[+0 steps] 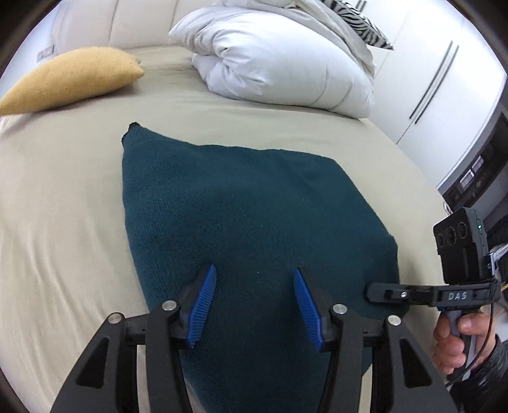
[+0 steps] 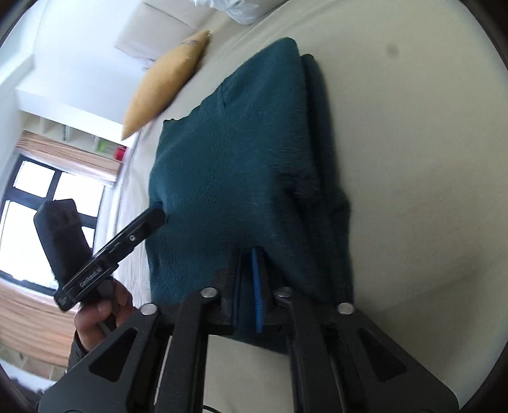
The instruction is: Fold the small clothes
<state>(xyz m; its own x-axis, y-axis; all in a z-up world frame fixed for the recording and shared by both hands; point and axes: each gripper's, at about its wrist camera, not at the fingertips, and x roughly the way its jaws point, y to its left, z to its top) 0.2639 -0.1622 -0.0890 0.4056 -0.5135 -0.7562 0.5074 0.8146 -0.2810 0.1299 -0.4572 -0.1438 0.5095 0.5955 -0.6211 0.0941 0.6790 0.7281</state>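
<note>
Partly folded sweater (image 1: 241, 203) beneath left gripper (image 1: 254, 305)

Dark teal knit garment (image 1: 254, 203), plain, no print; same teal in the right wrist view (image 2: 235, 165). Bed sheet (image 1: 63, 197) pale beige, plain. Small cushion (image 1: 73, 79) mustard yellow, plain. Duvet (image 1: 285, 63) white. Pillow (image 1: 365, 25) behind it in black-and-white zebra stripes. Headboard (image 1: 133, 25) cream. Cupboard doors (image 1: 444, 82) white with dark handle strips. Left gripper (image 1: 254, 305) black frame, blue ribbed pads (image 1: 203, 305), silver rivets. Right gripper (image 2: 250, 286) also black with blue pads; its side shows white lettering (image 1: 457, 296). Window frame (image 2: 54, 190) black, blind (image 2: 70, 152) tan-orange striped. Something red (image 2: 120, 153) and something green (image 2: 102, 146) on the white shelf, too small to identify.
</note>
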